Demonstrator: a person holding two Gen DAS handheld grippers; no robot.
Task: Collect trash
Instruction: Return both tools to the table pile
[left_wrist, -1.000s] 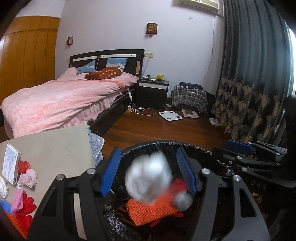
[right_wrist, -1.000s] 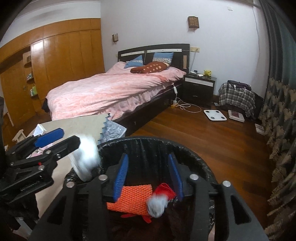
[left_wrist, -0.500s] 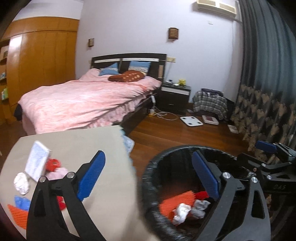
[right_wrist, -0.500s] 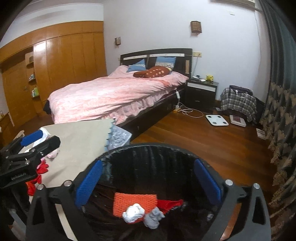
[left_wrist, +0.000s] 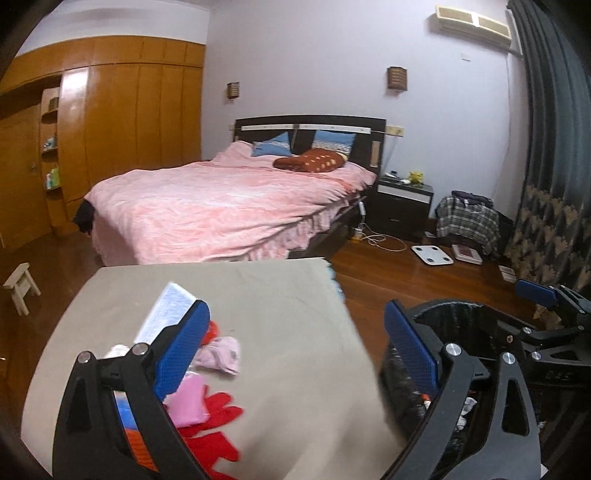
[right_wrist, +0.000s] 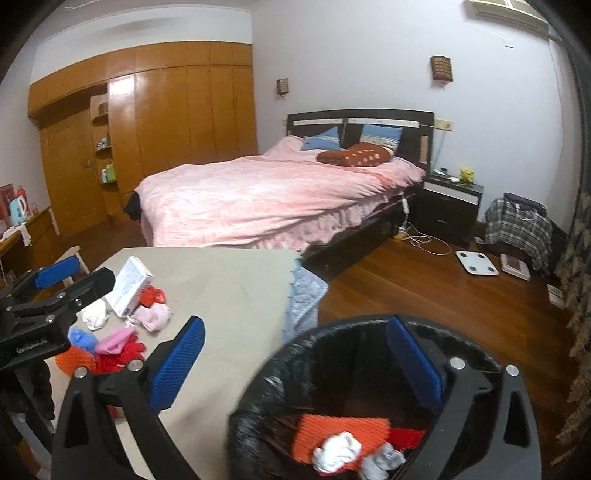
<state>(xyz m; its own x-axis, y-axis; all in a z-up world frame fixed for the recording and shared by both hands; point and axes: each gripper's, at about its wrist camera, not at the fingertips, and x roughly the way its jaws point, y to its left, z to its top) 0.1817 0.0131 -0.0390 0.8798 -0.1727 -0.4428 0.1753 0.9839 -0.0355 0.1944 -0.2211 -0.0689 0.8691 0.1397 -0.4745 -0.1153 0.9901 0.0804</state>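
A black lined trash bin (right_wrist: 280, 354) stands beside the table and holds an orange mesh piece (right_wrist: 343, 430), red scraps and white crumpled wads (right_wrist: 338, 452). Its rim shows in the left wrist view (left_wrist: 458, 314). My left gripper (left_wrist: 295, 354) is open and empty above the table's right part. My right gripper (right_wrist: 295, 362) is open and empty over the bin's left rim. On the table lie a white box (right_wrist: 131, 286), pink cloth (left_wrist: 221, 354), a red glove-like piece (left_wrist: 210, 435), a white wad (right_wrist: 95, 315) and blue and orange scraps (right_wrist: 79, 349).
The table has a beige cover (left_wrist: 288, 295). Behind it is a bed with pink bedding (left_wrist: 221, 206), a nightstand (left_wrist: 402, 206), a scale (left_wrist: 432, 254) on the wooden floor, and dark curtains (left_wrist: 550, 177) at the right. A small stool (left_wrist: 20, 288) stands at the left.
A white wad left my left gripper and now lies in the bin. Both grippers have opened wide and swung left, from over the bin toward the table.
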